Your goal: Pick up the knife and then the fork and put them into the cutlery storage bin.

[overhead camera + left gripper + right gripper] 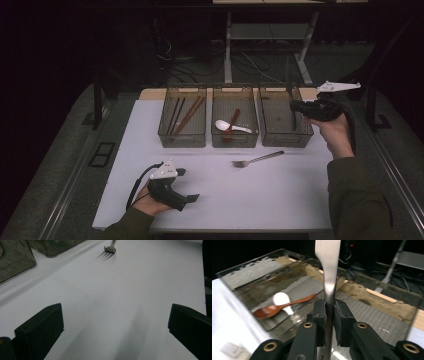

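The white table point(210, 200) carries three clear bins in a row along its far edge. The left bin point(182, 120) holds chopsticks point(186, 116). The middle bin point(235, 120) holds a brown wooden spoon point(283, 307) lying across a white ceramic spoon point(282, 300). The right bin point(286, 120) sits beneath my right gripper point(329, 312).

The item in hand is a metal knife point(328, 270): flat, silver, matt sheen, standing upright. Its shaft passes between my right gripper's pads and its broad end rises above them. In the high view it appears as a thin dark bar point(288, 80) over the right bin. My right gripper is closed narrow, both pads pressing the knife's flat sides.

My left gripper point(190, 185) rests on the near left of the table, jaws spread wide, nothing between them.

A metal fork point(257, 159) lies loose on the table, just in front of the middle and right bins, tines toward the left. Open table surface extends between the fork and my left gripper, and to the near edge.
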### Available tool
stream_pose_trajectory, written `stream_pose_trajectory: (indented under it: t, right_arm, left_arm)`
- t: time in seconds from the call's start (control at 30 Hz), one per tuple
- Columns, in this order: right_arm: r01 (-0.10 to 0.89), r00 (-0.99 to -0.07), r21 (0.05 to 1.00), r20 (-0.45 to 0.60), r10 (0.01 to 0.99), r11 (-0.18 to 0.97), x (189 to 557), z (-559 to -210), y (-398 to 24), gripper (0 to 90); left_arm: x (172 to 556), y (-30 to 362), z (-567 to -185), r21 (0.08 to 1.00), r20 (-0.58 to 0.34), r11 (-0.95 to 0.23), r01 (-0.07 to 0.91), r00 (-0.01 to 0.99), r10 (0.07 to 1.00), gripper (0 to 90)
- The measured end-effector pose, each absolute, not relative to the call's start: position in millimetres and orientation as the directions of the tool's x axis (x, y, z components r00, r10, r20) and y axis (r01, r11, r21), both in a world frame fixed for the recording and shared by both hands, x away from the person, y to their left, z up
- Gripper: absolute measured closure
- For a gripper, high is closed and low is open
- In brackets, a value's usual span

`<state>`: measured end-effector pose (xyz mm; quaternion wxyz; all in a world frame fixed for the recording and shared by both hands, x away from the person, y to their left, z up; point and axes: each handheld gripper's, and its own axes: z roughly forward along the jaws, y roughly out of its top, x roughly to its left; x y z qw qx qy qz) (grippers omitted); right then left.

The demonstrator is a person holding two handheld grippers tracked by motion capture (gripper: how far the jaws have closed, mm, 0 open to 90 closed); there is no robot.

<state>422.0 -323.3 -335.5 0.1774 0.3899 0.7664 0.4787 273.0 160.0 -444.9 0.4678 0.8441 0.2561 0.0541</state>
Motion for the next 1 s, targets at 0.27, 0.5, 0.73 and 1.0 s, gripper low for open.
stream_pose_trajectory:
  t: [0.27, 0.5, 0.73, 1.0]
  right_arm:
    - [0.473, -0.569, 0.858, 0.121, 0.813, 0.203, 446.5, -344.0, -334.5, 80.2]
    - [0.536, -0.543, 0.810, 0.115, 0.832, 0.238, 461.7, -355.4, -334.9, 80.2]
    - [0.605, -0.547, 0.731, 0.092, 0.832, 0.316, 467.7, -369.6, -332.8, 80.1]
    - [0.671, -0.552, 0.636, 0.084, 0.830, 0.382, 469.7, -379.3, -328.7, 80.1]
  left_arm:
    - [272.8, 159.8, -444.8, 0.817, -0.148, -0.433, 0.381, 0.864, 0.481, 0.0]
    - [272.7, 159.8, -444.7, 0.817, -0.146, -0.435, 0.379, 0.865, 0.479, 0.0]
    - [272.2, 159.1, -444.6, 0.816, -0.147, -0.437, 0.380, 0.865, 0.479, 0.0]
    - [272.0, 158.5, -444.9, 0.815, -0.147, -0.438, 0.379, 0.867, 0.476, 0.0]
